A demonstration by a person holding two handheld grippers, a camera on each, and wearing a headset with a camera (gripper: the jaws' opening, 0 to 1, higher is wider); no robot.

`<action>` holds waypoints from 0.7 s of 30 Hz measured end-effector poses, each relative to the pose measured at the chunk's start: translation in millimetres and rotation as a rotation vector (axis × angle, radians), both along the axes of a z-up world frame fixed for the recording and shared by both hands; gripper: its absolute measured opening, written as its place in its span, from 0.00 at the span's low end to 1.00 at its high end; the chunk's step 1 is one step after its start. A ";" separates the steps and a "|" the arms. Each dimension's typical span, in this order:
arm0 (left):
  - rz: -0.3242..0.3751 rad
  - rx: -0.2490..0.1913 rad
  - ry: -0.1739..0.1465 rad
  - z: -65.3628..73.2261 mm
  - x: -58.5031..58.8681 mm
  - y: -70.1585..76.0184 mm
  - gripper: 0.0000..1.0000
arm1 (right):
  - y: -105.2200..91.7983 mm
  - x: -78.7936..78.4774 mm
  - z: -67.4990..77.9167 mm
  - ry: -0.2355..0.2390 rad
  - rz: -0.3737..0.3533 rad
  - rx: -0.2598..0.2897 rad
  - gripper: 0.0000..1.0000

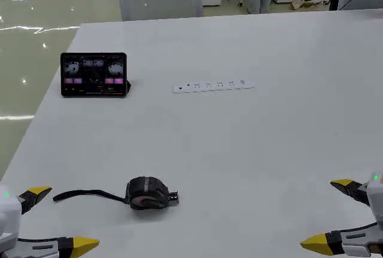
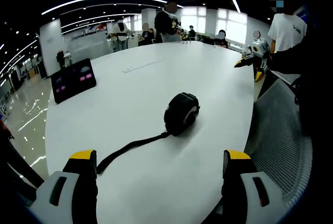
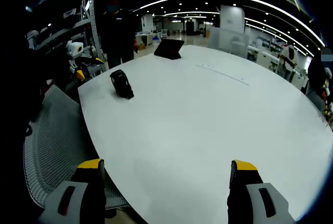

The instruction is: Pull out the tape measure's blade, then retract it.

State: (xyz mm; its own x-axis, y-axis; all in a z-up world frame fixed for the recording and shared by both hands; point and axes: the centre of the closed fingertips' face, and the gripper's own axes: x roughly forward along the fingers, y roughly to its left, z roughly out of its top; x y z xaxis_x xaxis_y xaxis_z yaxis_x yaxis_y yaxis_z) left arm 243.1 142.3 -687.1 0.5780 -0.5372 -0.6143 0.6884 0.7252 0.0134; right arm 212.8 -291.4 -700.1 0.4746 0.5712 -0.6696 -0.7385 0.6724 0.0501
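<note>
— As things lie on the bench (image 1: 269,138), what's the count?
— One tape measure (image 1: 148,193), one tablet (image 1: 94,74), one power strip (image 1: 213,85).
— The tape measure?
— Black, round, blade in, strap (image 1: 84,195) trailing; near the front edge, by the left tool (image 1: 66,217). It and the right tool (image 1: 323,213) gape wide, empty.

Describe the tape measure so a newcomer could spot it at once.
On the big white table, near its front edge and left of centre, lies the tape measure. It is a round black case trailing a black strap, unlike the propped tablet and flat white power strip farther back.
</note>
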 end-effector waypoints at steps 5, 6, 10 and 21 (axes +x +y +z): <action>-0.064 0.045 0.036 -12.1 1.0 -6.2 0.99 | 5.6 13.3 -0.7 -0.021 0.003 -0.005 0.99; -0.071 0.048 0.037 -12.8 2.5 -7.4 0.99 | 7.7 15.5 -0.8 -0.032 0.022 -0.004 0.99; -0.108 0.069 0.040 -14.4 9.6 -12.7 0.99 | 18.7 22.5 -0.6 -0.017 0.058 0.030 0.99; -0.215 0.143 0.066 -17.1 29.5 -23.7 0.99 | 41.4 41.6 -10.9 -0.012 0.181 -0.034 0.99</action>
